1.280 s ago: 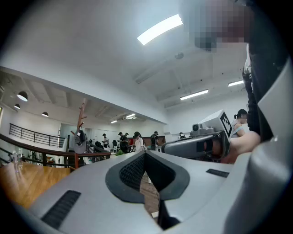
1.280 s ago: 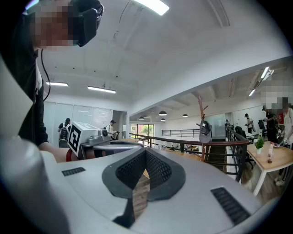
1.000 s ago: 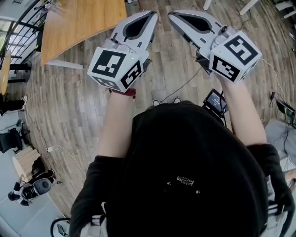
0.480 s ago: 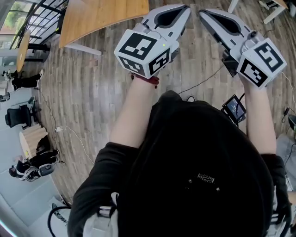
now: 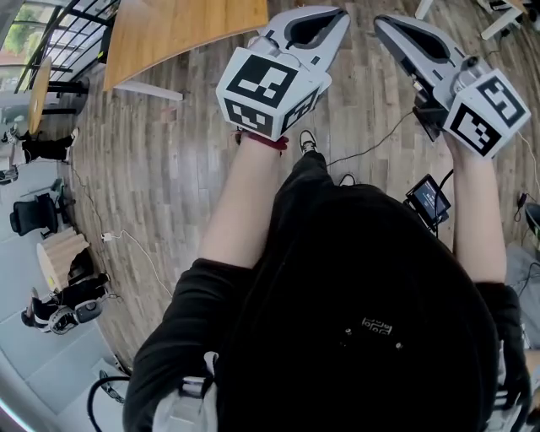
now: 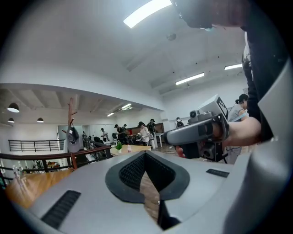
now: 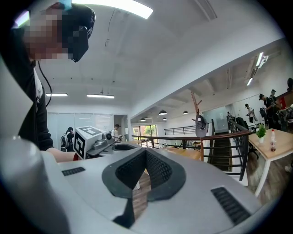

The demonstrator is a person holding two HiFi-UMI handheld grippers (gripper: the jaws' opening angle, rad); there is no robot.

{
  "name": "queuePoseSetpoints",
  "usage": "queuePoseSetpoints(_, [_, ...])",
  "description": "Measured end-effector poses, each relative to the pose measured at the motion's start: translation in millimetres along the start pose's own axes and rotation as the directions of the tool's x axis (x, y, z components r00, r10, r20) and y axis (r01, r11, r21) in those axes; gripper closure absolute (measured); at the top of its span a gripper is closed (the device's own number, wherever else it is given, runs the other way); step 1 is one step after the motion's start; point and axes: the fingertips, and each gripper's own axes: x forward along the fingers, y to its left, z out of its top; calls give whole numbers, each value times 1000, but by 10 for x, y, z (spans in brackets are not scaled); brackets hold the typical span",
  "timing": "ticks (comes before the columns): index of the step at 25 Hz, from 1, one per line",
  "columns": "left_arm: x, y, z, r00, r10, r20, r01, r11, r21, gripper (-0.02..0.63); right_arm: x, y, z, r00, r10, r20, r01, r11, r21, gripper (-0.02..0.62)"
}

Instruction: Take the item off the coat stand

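Note:
The coat stand [image 6: 70,119] is a thin reddish wooden pole far off beyond a railing, with a grey item [image 6: 72,135] hanging on it. The right gripper view shows the same coat stand [image 7: 196,108] and its grey item [image 7: 200,128], also far away. My left gripper [image 6: 145,153] is shut and holds nothing; in the head view this left gripper [image 5: 339,13] points forward over the wooden floor. My right gripper [image 7: 146,151] is likewise shut and holds nothing, and in the head view the right gripper [image 5: 380,22] stands close beside the left one.
A dark railing [image 6: 55,154] runs between me and the stand. A wooden table [image 5: 186,25] lies ahead on the left, and another table [image 7: 274,147] carries a bottle and a plant. Several people stand in the background. A cable [image 5: 364,152] trails across the floor.
In the head view both grippers have shifted right and up, still shut. The wooden table has slid right, and a shoe now shows under the left gripper.

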Motion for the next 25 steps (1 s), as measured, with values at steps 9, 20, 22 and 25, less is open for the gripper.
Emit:
queuePoseSetpoints(9, [312, 810, -212, 999, 52, 13, -50, 994, -95, 601, 573, -507, -108, 999, -28, -27, 29, 999, 32, 578])
queuePoseSetpoints(20, [668, 1772, -242, 999, 30, 31, -25, 989, -146, 601, 1374, -1050, 128, 998, -62, -31, 63, 998, 17, 578])
queuePoseSetpoints(22, [690, 1884, -220, 999, 2, 38, 4, 988, -153, 601, 1447, -1135, 171, 996, -89, -32, 90, 996, 20, 578])
queuePoseSetpoints(25, [701, 2028, -234, 998, -37, 54, 45, 987, -157, 601, 1613, -1222, 184, 991, -128, -39, 128, 992, 0, 578])
